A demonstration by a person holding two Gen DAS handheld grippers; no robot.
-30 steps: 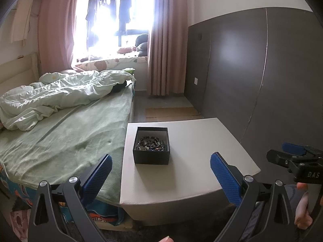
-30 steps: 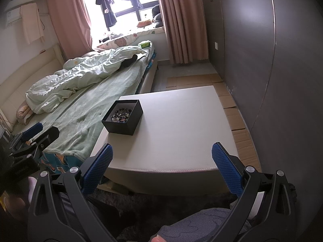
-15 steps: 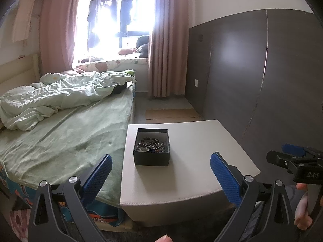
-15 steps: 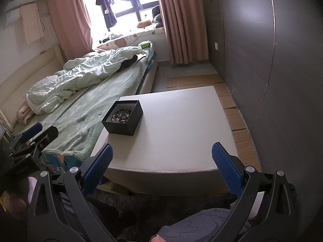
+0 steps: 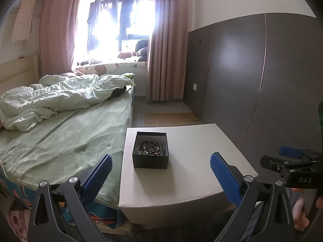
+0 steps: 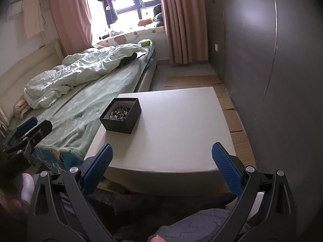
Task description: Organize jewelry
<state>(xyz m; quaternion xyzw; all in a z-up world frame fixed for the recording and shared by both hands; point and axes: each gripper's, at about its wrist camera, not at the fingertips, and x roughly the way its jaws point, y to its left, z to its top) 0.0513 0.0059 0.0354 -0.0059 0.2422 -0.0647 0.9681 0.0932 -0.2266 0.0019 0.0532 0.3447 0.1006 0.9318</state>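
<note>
A small black open box (image 5: 150, 150) (image 6: 121, 115) sits on the left part of a pale low table (image 5: 197, 147) (image 6: 177, 125). Beaded bracelets (image 5: 149, 148) (image 6: 119, 114) lie heaped inside it. My left gripper (image 5: 160, 173) is open, blue pads wide apart, held short of the table's near edge with the box straight ahead. My right gripper (image 6: 161, 161) is open too, over the table's near edge, the box ahead and to its left. Neither holds anything. Each gripper shows at the edge of the other's view.
A bed with a green sheet (image 5: 60, 137) and a rumpled quilt (image 5: 60, 98) runs along the table's left side. A dark wardrobe wall (image 5: 252, 84) stands close on the right. Cardboard (image 6: 232, 109) lies on the floor beyond the table. A person's knee (image 6: 191, 227) shows below.
The left wrist view has tilted up slightly, so the box and table sit lower in it. The right gripper has hardly moved. Both stay open.
</note>
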